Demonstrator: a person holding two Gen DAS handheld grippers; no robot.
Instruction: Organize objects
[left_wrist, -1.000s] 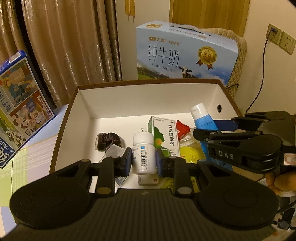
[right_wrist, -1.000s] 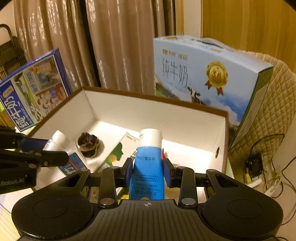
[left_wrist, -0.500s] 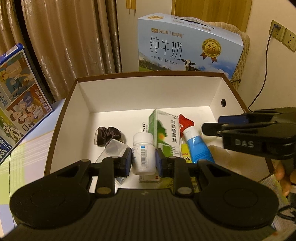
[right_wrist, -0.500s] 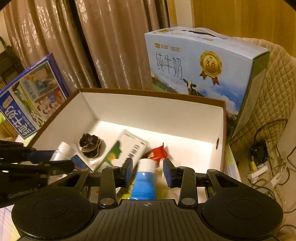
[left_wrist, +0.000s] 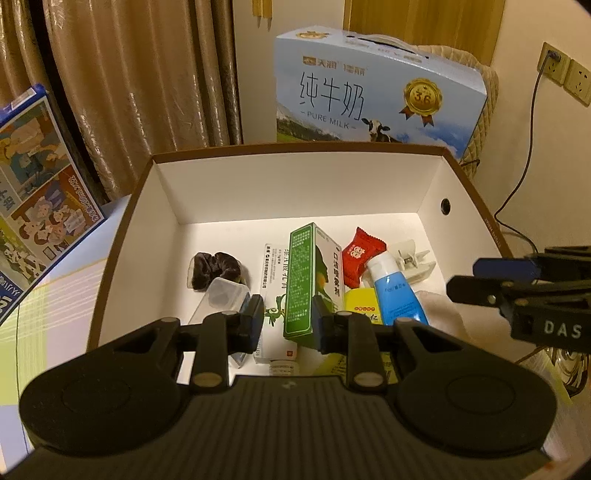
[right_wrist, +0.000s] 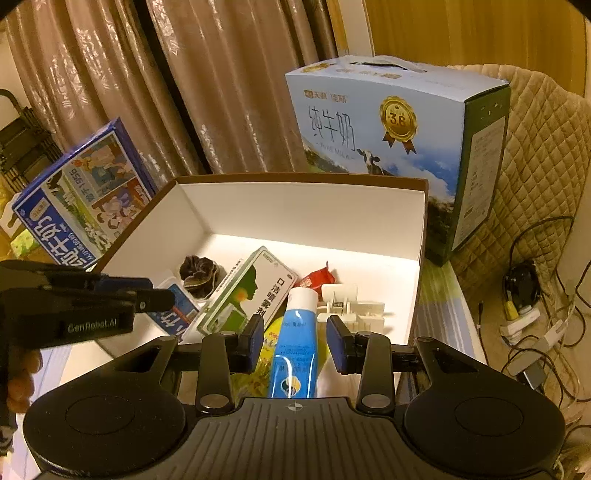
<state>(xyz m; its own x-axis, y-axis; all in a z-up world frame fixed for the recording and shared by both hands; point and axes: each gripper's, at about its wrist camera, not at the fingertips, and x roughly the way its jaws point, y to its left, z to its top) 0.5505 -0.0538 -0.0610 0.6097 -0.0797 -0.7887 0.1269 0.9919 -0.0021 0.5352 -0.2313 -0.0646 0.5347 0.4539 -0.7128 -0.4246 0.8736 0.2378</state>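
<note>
A brown-rimmed white box (left_wrist: 295, 147) holds the sorted items. My left gripper (left_wrist: 288, 326) hangs over its near edge, open, with nothing between the pads. The white pill bottle (right_wrist: 175, 315) lies in the box under the left gripper's tips (right_wrist: 159, 291). The blue tube (left_wrist: 397, 295) with a white cap lies in the box beside a green-and-white carton (left_wrist: 310, 280). My right gripper (right_wrist: 295, 334) is open above the tube (right_wrist: 295, 347), and its pads stand clear of it. From the left wrist the right gripper (left_wrist: 465, 280) shows at the box's right rim.
In the box also lie a dark scrunchie (left_wrist: 216, 267), a clear case (left_wrist: 225, 299), a red sweet wrapper (left_wrist: 360, 254), a white plastic clip (left_wrist: 410, 260) and a yellow packet (left_wrist: 360, 306). A milk carton (left_wrist: 376, 92) stands behind. Another blue carton (left_wrist: 33, 184) leans at left. Cables (right_wrist: 524, 317) lie at right.
The pill bottle has left the left gripper's jaws and lies in the box. The right gripper let go of the blue tube, which now lies flat, and drew back to the right.
</note>
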